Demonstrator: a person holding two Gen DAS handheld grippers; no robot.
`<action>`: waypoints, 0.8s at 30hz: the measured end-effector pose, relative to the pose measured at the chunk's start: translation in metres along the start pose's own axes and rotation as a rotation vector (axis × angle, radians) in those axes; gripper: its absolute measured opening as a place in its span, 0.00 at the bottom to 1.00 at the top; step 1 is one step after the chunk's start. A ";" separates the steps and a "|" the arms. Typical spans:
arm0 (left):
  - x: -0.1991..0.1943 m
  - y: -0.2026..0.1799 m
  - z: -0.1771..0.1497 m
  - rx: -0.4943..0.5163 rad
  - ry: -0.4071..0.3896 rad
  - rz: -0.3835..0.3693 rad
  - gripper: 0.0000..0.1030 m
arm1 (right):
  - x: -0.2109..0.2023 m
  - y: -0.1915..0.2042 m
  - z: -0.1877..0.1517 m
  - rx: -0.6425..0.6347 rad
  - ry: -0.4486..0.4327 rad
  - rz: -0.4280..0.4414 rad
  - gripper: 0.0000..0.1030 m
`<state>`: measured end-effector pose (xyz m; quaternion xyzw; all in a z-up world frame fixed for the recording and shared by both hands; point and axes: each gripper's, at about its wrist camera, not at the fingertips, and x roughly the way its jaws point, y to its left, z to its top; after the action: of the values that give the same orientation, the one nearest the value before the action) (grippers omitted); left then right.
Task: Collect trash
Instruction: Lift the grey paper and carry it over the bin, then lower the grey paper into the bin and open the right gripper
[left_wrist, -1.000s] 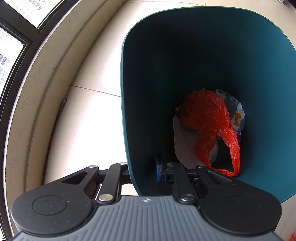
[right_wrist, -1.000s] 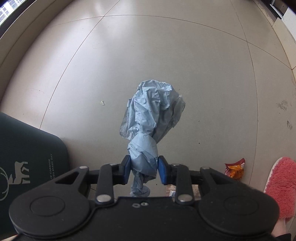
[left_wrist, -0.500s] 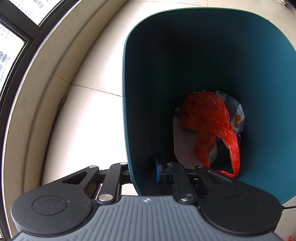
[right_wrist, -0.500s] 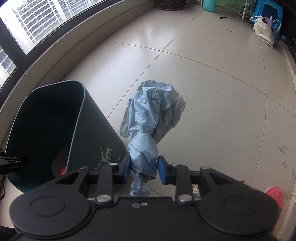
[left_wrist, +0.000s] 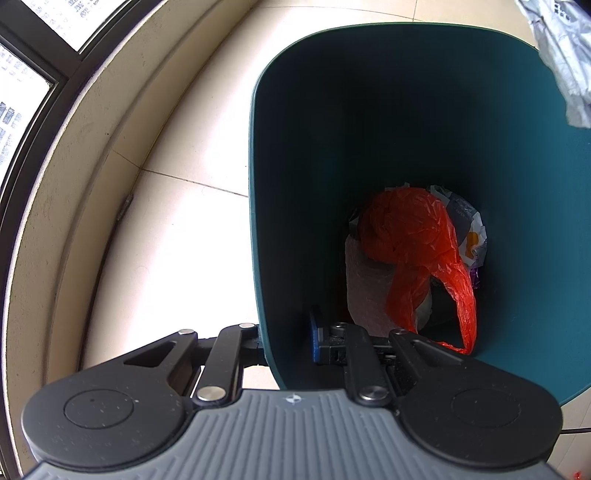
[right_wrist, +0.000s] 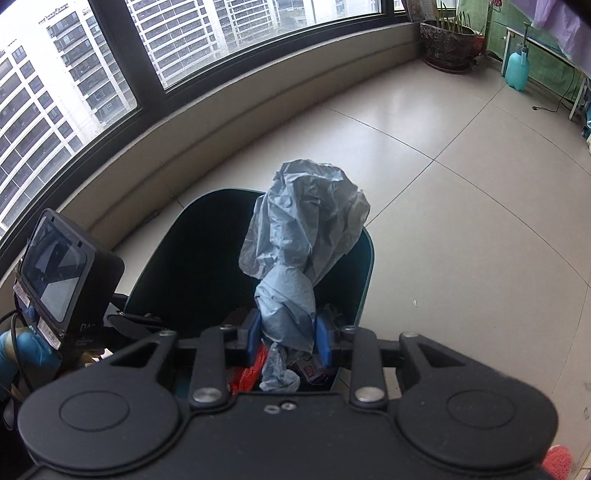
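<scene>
Bin: dark teal plastic trash bin (left_wrist: 388, 122), its wall pinched by left gripper (left_wrist: 286, 338).
Right gripper (right_wrist: 284, 334): clamped on crumpled pale-blue plastic bag (right_wrist: 299, 243) over the bin.
Inside: red plastic bag (left_wrist: 410, 229).

I am looking at a pale tiled floor (right_wrist: 461, 206) running along a curved low wall under the windows. A dark teal bin (left_wrist: 295, 221) is standing on it close to that wall. At the far end a potted plant (right_wrist: 448, 40) and a light blue spray bottle (right_wrist: 517, 70) are sitting on the tiles. Thin grout lines are crossing the floor.
</scene>
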<state>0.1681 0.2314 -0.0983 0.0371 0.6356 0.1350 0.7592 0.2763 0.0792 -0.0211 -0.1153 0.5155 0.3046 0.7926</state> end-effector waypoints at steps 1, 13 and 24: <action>0.000 0.001 -0.001 -0.001 0.000 -0.002 0.16 | 0.007 0.005 0.007 -0.013 0.020 -0.003 0.28; 0.002 0.013 0.004 -0.001 0.003 -0.017 0.16 | 0.067 0.037 -0.001 -0.100 0.156 -0.016 0.28; 0.005 0.008 0.009 -0.002 0.003 -0.020 0.16 | 0.104 0.030 -0.003 -0.110 0.241 -0.040 0.32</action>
<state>0.1761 0.2410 -0.0994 0.0298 0.6371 0.1281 0.7595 0.2858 0.1390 -0.1103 -0.2047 0.5869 0.3006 0.7233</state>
